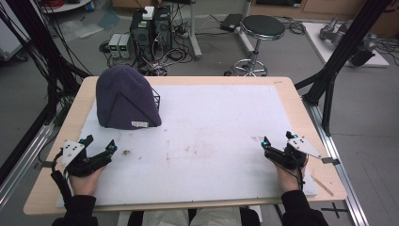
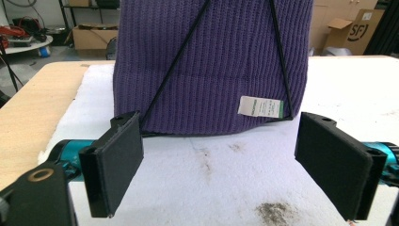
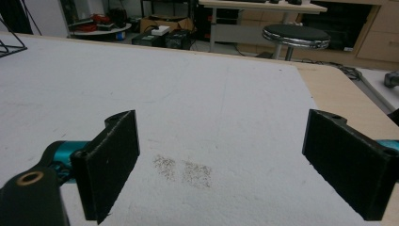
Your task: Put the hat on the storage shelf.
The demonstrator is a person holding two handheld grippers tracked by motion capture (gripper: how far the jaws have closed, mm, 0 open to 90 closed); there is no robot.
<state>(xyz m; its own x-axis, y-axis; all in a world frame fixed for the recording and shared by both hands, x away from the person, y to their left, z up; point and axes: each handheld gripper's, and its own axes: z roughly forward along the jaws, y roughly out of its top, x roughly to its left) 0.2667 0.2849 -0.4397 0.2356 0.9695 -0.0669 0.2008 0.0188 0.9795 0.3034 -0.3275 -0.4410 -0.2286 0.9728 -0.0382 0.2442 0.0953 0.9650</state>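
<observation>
1. In the high view, the purple knit hat (image 1: 126,97) sat stretched over a black wire frame (image 1: 155,100) at the far left of the white mat (image 1: 211,141) that covered the wooden table (image 1: 291,94). A small white label (image 1: 139,124) hung at the hat's near hem. The left hand-held gripper (image 1: 99,145) rested on the mat's near left part, just in front of the hat and apart from it, jaws spread and holding nothing. The right hand-held gripper (image 1: 278,139) lay at the near right edge of the mat, well apart from the hat, jaws likewise spread and empty. A round black stool (image 1: 262,27) stood on the floor beyond the table.

2. In the left gripper view, the hat (image 2: 211,61) rose straight ahead of the two black jaws, which stood wide apart with bare mat (image 2: 221,174) between them. Thin black rods of the frame (image 2: 176,68) ran slantwise across the knit. The label (image 2: 261,107) sat low on the hat's right side. A dark smudge (image 2: 275,212) marked the mat near the right jaw.

3. In the right gripper view, the jaws stood released, wide apart over stained mat (image 3: 188,108), gripping nothing. A corner of the wire frame (image 3: 10,41) showed at the far left, and the stool (image 3: 294,35) stood past the table's far edge.
</observation>
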